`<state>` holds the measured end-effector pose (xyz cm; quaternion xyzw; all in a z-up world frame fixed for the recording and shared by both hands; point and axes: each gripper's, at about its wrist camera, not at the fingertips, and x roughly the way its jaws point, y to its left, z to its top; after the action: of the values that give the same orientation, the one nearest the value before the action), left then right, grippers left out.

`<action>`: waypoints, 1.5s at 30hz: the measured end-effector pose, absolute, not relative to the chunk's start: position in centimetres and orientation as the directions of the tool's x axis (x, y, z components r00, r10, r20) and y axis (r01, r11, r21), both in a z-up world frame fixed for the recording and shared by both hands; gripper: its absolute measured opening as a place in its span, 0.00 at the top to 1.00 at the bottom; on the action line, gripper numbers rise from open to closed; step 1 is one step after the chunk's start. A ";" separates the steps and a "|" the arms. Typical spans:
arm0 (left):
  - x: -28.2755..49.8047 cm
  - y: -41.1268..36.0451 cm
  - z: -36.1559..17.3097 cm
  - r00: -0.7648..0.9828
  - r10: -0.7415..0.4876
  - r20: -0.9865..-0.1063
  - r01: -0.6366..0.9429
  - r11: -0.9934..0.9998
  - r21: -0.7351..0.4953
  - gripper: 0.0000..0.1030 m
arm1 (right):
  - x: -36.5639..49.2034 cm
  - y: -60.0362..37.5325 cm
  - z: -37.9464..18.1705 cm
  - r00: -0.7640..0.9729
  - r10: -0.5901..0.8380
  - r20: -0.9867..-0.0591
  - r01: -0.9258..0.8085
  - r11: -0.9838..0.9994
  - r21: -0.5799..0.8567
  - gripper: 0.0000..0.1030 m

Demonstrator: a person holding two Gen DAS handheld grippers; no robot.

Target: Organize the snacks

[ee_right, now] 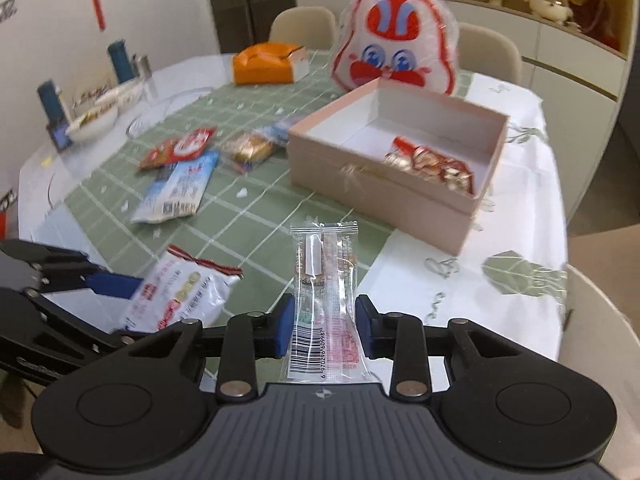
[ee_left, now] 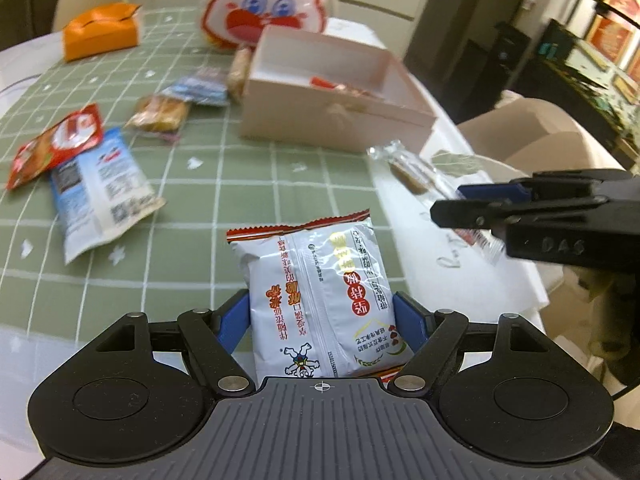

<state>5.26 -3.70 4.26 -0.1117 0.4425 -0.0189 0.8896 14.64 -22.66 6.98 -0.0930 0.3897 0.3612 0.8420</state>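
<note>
Snacks are the job, and each claw grips one. Nearest in the left wrist view, the left claw (ee_left: 320, 320) pinches a silver snack bag (ee_left: 320, 292) between its blue pads. The bag's long side runs straight away from the claw, and its red zigzag end points toward the far side of the surface (ee_left: 240, 168). The claw tips downward. In the right wrist view, the right claw (ee_right: 324, 328) squeezes a thin clear snack stick pack (ee_right: 323, 304). The pack stands long and straight out ahead of the claw, with its barcode end near the claw and its crimped top pointing to the pink box (ee_right: 400, 184). This claw tips downward too. Both snacks hang above the green checked cloth (ee_right: 260, 216). Farther off, the open pink box has a few red wrapped sweets (ee_right: 432, 164) in its near corner. More snack bags (ee_right: 176, 184) lie loose to the left of the box. Behind the box stands a big rabbit-face bag (ee_right: 396, 44), with an orange box (ee_right: 268, 62) to its left.
</note>
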 end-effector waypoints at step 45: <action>36.3 11.8 1.6 0.541 -0.261 -0.799 -0.003 0.950 -0.312 0.72 | 22.1 -14.6 7.6 0.392 0.497 -0.775 -0.608 0.772 0.188 0.47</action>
<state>36.34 11.82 1.64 -0.1393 0.4730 -0.0743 0.8668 22.05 -14.57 7.56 -0.0631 0.4404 0.3320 0.8317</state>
